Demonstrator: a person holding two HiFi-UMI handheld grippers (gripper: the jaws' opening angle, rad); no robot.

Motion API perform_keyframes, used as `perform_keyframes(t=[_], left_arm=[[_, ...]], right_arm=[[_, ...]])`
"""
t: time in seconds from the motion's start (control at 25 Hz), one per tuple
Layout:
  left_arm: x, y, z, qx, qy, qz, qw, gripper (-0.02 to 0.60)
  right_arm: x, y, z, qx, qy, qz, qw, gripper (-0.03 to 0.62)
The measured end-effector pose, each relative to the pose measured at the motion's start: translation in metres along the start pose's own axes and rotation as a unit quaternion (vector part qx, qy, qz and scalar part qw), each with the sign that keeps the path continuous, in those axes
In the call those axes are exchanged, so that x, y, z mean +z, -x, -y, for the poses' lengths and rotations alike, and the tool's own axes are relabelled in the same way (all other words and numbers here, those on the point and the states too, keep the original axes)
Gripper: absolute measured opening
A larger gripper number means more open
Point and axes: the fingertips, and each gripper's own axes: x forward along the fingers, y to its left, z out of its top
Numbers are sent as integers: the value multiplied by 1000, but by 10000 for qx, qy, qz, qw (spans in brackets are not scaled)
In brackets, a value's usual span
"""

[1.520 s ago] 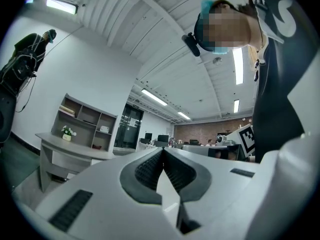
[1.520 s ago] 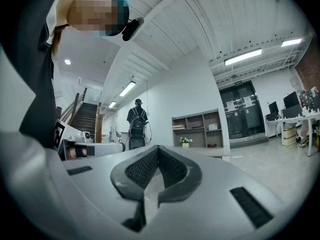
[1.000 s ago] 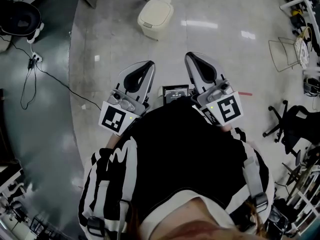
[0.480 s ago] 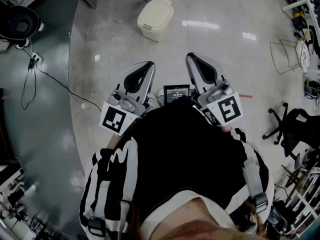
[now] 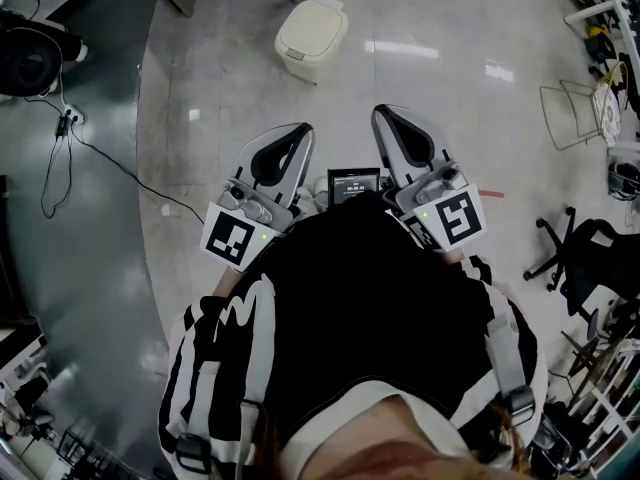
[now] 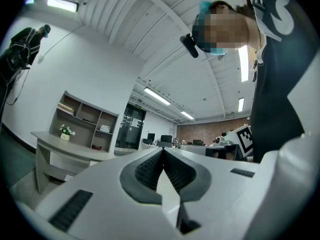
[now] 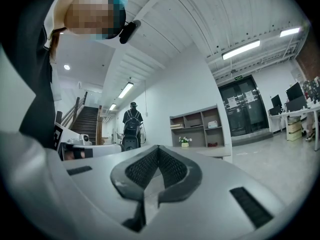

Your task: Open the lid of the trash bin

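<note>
- Left gripper (image 5: 297, 134) and right gripper (image 5: 386, 118): held side by side at the person's waist, each with its jaws pressed together on nothing; neither has moved since the earlier frames.
- Trash bin (image 5: 312, 36): on the floor ahead, well apart from both grippers, lid down, place unchanged.
</note>
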Motion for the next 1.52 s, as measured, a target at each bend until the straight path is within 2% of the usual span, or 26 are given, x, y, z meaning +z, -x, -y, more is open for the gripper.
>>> perform_keyframes(t=[1.12, 1.52], left_arm=[[-5, 5, -5, 178, -53, -42, 9998, 5], [-1, -13, -23, 67, -41, -1, 10000, 5]], right_arm=[[-6, -8, 0, 208, -201, 29, 9996, 8], [-4, -25, 14, 123, -175, -10, 9998, 9]])
